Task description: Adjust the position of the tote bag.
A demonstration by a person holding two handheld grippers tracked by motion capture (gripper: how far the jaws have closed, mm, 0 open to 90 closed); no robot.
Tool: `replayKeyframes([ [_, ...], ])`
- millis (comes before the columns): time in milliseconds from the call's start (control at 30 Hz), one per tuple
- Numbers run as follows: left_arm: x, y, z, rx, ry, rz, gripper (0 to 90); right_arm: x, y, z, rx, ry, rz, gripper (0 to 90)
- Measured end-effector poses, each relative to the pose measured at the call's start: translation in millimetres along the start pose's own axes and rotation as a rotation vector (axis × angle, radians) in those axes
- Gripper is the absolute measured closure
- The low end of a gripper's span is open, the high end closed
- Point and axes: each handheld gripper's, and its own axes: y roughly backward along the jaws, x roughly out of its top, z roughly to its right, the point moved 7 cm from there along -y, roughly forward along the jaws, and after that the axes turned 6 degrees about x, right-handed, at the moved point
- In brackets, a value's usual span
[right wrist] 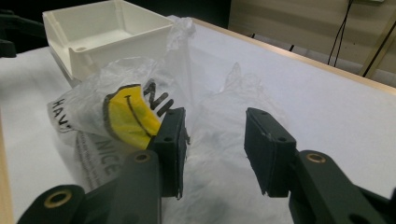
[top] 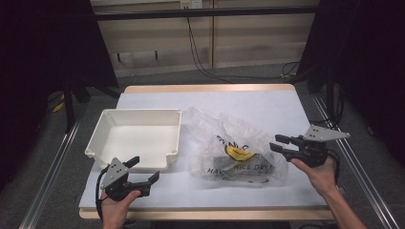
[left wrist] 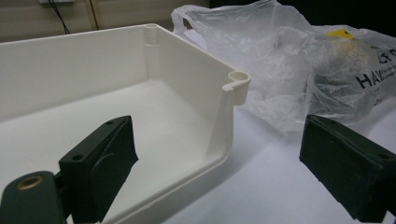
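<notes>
A crumpled clear plastic bag (top: pixel 239 143) with a yellow smiley and black lettering lies mid-table; something dark shows through it. A shallow white tray (top: pixel 138 114) sits to its left, with nothing in it. My right gripper (top: pixel 279 144) hovers at the bag's right edge, pointing left. In the right gripper view its jaws (right wrist: pixel 215 149) stand apart, with the bag's (right wrist: pixel 121 112) thin film showing in the gap; neither pad presses on it. My left gripper (top: pixel 144 169) is open at the tray's near right corner. In the left gripper view the tray wall (left wrist: pixel 196 46) stands between its jaws (left wrist: pixel 219 172).
The table (top: pixel 286 109) carries a white cover, with a wooden edge along the back. Metal rails (top: pixel 52 162) run down both sides. Cables (top: pixel 200 57) hang on the wall behind. Bare cover lies behind the bag and along the front edge.
</notes>
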Motion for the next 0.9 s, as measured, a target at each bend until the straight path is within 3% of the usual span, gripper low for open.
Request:
replayKeyframes([
  [133,-3.0,-1.4,0.1,-0.017,-0.01,-0.014,10.3,9.7,-14.2,10.4,0.024,0.003,-0.031,60.7],
  [233,-2.0,-2.4,0.6,-0.007,-0.013,-0.011,9.5,16.9,-27.9,21.1,0.053,-0.013,-0.062,60.1],
  [267,-2.3,-2.8,-0.5,0.006,-0.016,-0.014,9.4,18.4,-30.9,23.8,0.051,-0.014,-0.066,59.8],
  [467,-4.5,-5.1,1.1,-0.014,-0.021,-0.028,9.0,23.5,-47.3,34.9,0.072,-0.029,-0.109,59.1],
  [667,-6.4,-6.1,4.0,-0.044,-0.016,-0.038,9.0,31.1,-64.4,39.7,0.108,-0.009,-0.173,60.0],
  [900,-7.2,-3.5,2.2,-0.035,-0.014,-0.037,9.0,37.0,-85.9,44.6,0.148,-0.032,-0.23,60.5],
])
